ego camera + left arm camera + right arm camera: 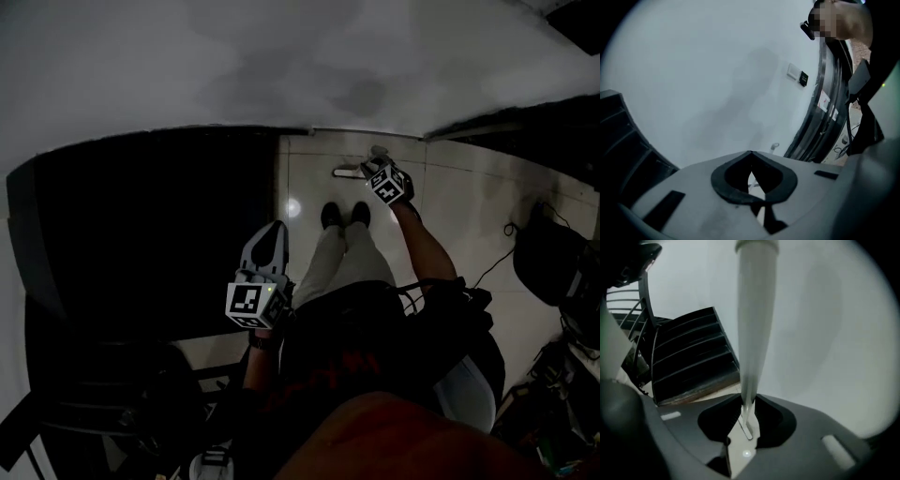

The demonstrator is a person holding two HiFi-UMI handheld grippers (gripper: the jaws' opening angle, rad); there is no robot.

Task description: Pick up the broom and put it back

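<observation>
In the right gripper view the broom's pale handle rises straight up from between the jaws of my right gripper, which is shut on it. The broom's lower end shows small through the gap below. In the head view my right gripper hangs low near the wall's foot, beside a pale bar of the broom on the tiled floor. My left gripper is over the dark area at the left. Its tips meet with nothing between them.
A black staircase stands left of the broom against the white wall. A large black mass fills the left of the head view. The person's shoes stand on the tiles. Cables and a dark bag lie at the right.
</observation>
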